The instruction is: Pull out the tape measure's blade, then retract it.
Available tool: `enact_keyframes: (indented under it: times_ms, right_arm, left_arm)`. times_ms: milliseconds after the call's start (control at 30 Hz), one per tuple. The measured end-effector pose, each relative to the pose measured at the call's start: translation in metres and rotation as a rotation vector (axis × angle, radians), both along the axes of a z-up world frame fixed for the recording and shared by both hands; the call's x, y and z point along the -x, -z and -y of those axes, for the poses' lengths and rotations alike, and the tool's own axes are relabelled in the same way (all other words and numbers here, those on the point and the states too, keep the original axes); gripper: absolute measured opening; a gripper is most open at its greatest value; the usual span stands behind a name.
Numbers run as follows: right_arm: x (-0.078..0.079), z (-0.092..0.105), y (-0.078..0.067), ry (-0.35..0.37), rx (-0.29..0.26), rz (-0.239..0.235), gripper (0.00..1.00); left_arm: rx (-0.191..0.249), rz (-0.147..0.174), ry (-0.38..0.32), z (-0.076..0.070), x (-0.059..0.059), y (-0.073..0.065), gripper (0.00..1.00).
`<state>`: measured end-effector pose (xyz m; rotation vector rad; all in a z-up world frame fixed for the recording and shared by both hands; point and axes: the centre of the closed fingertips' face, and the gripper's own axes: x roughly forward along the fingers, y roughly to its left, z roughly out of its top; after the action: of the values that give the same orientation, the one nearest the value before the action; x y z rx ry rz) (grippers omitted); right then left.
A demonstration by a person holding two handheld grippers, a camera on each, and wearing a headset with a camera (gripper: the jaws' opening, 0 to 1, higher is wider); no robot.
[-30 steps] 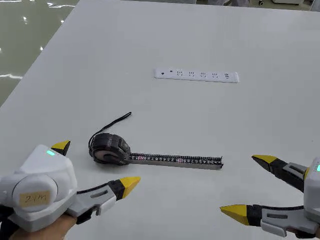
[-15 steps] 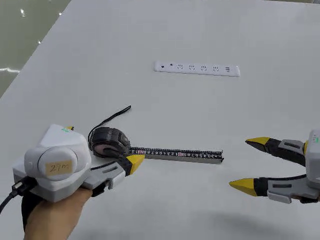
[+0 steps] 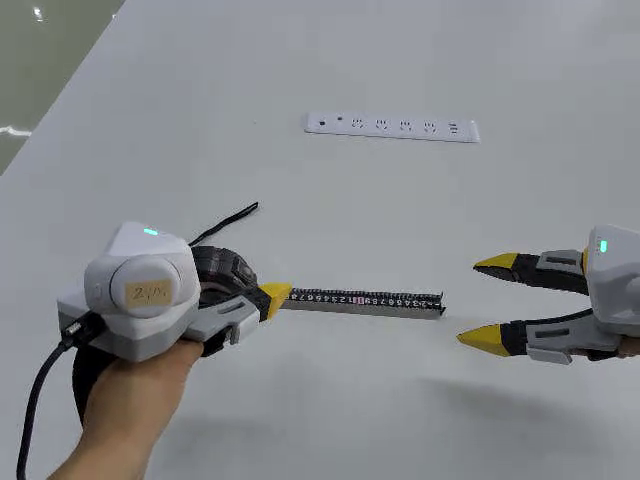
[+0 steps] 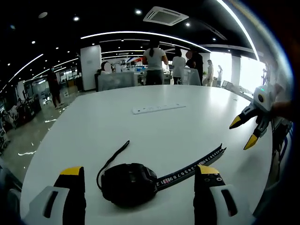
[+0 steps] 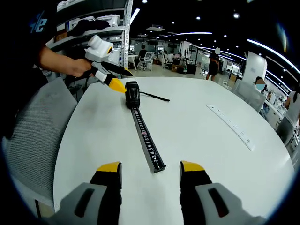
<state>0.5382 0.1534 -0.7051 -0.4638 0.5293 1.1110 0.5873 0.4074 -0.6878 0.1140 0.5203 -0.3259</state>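
The black tape measure case (image 3: 228,270) lies on the white table with its blade (image 3: 365,300) drawn out to the right, flat on the surface. My left gripper (image 4: 139,171) is open, one jaw on each side of the case (image 4: 127,184) and not closed on it. In the head view its body hides most of the case. My right gripper (image 3: 487,300) is open a little to the right of the blade's end hook (image 3: 440,306). In the right gripper view the blade tip (image 5: 159,167) lies just ahead of the gap between the jaws.
A white power strip (image 3: 392,127) lies farther back on the table (image 3: 420,220). The case's black wrist strap (image 3: 225,222) trails off to the far left. Green floor runs past the table's left edge. People stand in the background beyond the table (image 4: 161,61).
My left gripper has moved forward and now straddles the tape measure case. My right gripper has risen and shifted left toward the blade's end. The blade has kept its length.
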Motion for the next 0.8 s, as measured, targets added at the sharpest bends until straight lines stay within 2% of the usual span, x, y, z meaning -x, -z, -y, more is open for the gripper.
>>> enact_keyframes:
  times_ms: [333, 467, 567, 800]
  right_arm:
    - [-0.01, -0.009, 0.018, -0.08, 0.033, -0.029, 0.39]
    - [-0.015, -0.011, 0.027, -0.111, 0.058, -0.04, 0.35]
    - [-0.018, -0.013, 0.031, -0.124, 0.064, -0.048, 0.32]
    - [-0.022, -0.016, 0.045, -0.156, 0.088, -0.083, 0.27]
  left_arm:
    - [0.003, -0.048, -0.058, -0.003, -0.008, 0.018, 0.91]
    - [0.001, -0.073, -0.079, -0.005, -0.009, 0.027, 0.87]
    - [-0.009, -0.078, -0.085, -0.005, -0.009, 0.033, 0.82]
    - [-0.014, -0.108, -0.112, -0.007, -0.009, 0.045, 0.82]
